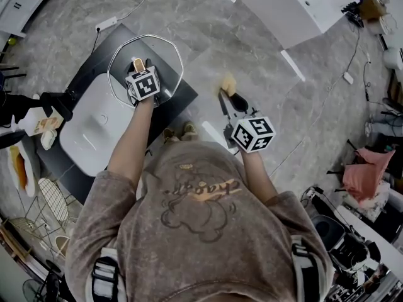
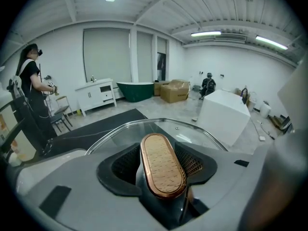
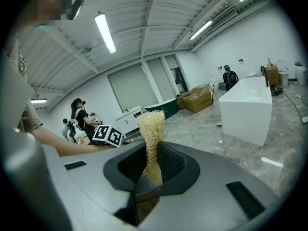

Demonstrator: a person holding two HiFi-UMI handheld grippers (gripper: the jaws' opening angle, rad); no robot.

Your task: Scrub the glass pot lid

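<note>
The left tool [image 1: 138,67] is clamped on the wooden knob [image 2: 162,165] of the round glass pot lid [image 1: 165,55] at the upper left, so the right tool [image 1: 232,95], squeezing the stringy yellow scrubber [image 1: 228,83], must reach left to it.

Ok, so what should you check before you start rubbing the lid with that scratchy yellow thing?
1. Lid held firmly: ok. The left gripper's jaws are on its wooden-topped handle.
2. Scrubber held: ok. The right gripper's jaws pinch its lower end.
3. Scrubber touching the glass: not ok. It is off to the side, apart from the lid.
4. Lid above the sink: not ok. It looks to be beside the basin, over the dark counter.
5. Scrubber wet or soapy: cannot tell.
</note>
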